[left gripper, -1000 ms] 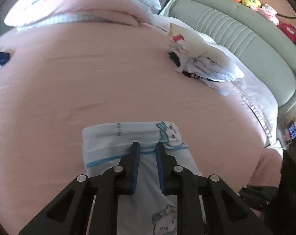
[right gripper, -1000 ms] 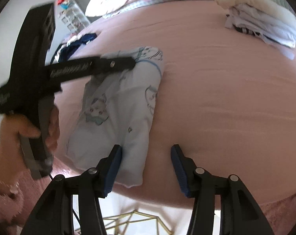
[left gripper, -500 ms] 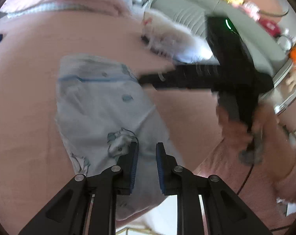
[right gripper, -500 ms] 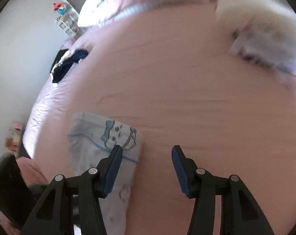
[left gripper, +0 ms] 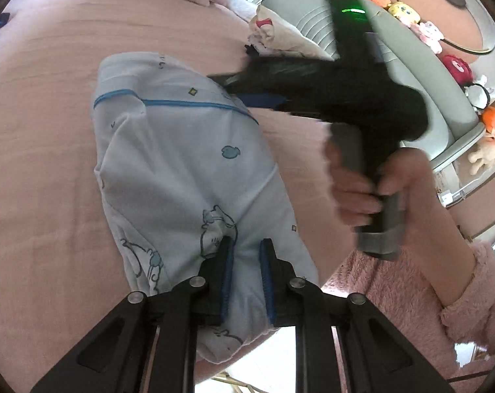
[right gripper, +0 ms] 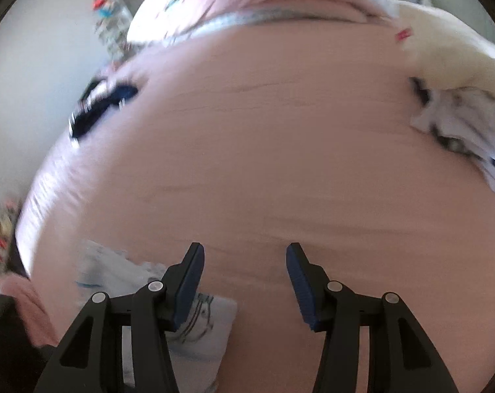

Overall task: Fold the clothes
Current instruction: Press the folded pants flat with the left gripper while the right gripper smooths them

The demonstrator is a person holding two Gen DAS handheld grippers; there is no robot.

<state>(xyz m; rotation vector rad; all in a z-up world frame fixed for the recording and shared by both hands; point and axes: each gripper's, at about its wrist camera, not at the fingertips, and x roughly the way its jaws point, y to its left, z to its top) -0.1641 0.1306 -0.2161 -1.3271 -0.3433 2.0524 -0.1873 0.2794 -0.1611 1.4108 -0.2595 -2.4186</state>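
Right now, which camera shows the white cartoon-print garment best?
The left wrist view: the white cartoon-print garment lies nearly whole and sharp on the pink bedspread. The right wrist view catches only a blurred corner behind the tongs.

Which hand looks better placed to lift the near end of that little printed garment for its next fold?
Probably the left: the left gripper sits over the garment near end, while the right gripper hovers open above bare pink bedspread.

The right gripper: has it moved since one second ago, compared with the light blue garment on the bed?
Yes. The right gripper went from the near end of the light blue garment toward its far, blue-striped end.
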